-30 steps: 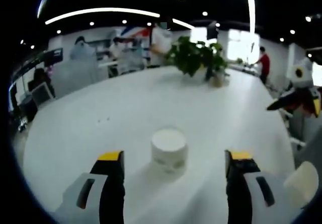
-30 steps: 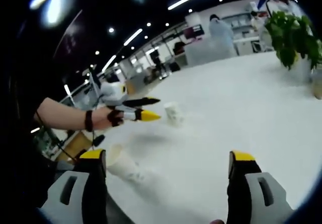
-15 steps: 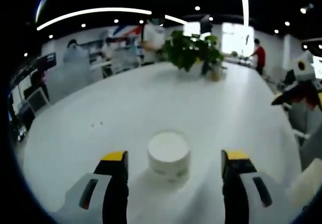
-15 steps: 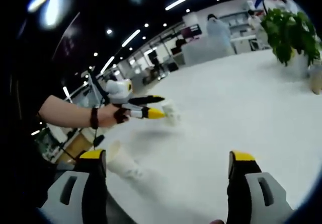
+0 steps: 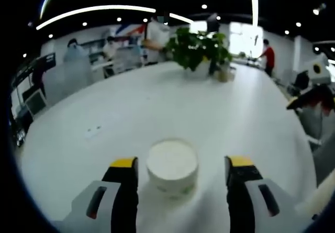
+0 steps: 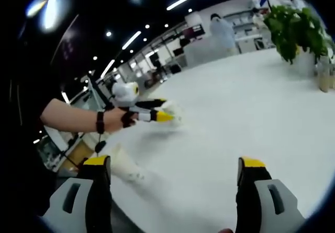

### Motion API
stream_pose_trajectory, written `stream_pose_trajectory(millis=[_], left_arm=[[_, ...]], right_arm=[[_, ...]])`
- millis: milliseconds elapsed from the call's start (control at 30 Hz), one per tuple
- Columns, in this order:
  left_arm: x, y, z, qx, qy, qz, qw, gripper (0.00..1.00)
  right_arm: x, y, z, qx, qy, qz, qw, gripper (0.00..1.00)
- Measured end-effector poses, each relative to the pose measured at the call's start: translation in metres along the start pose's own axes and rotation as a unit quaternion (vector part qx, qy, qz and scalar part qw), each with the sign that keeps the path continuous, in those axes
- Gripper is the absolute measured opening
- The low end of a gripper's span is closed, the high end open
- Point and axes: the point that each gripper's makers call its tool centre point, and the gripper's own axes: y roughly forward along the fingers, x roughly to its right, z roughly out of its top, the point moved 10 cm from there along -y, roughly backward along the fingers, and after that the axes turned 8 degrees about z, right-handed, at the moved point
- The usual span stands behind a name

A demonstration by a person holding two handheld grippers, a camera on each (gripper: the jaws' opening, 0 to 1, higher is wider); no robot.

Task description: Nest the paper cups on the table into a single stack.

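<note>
my left gripper (image 5: 181,173) spread wide around upright white paper cup (image 5: 172,166) on round white table (image 5: 157,107), not touching, my right gripper (image 6: 175,178) wide apart, second white paper cup lying sideways (image 6: 124,165) near table edge

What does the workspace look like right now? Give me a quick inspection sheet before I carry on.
Surface: white table, wide and mostly bare.
Job's things: upright paper cup standing between the left gripper's jaws; lying paper cup on its side near the table edge in the right gripper view.
Clutter: potted plant at the table's far end.
Grippers: left gripper open, jaws either side of the upright cup, contact not discernible; right gripper open, holding nothing.
Cables: nothing seen.
Surroundings: open office with ceiling strip lights; people standing beyond the table; person's hand holding the left gripper.
</note>
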Motion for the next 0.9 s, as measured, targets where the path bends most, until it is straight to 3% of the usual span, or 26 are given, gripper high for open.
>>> stream_pose_trajectory(millis=[333, 567, 900], left_arm=[[-0.003, 0.005, -0.002, -0.005, -0.026, -0.004, 0.9996, 0.5], [-0.004, 0.006, -0.004, -0.014, 0.001, 0.004, 0.9999, 0.39], [-0.002, 0.008, -0.003, -0.011, -0.03, 0.0, 0.9995, 0.39]], right_arm=[[0.003, -0.005, -0.004, -0.003, 0.007, -0.001, 1.0, 0.99], [0.005, -0.008, -0.007, -0.004, 0.009, -0.004, 0.9999, 0.99], [0.005, -0.011, -0.008, 0.0, 0.013, -0.01, 0.9999, 0.99]])
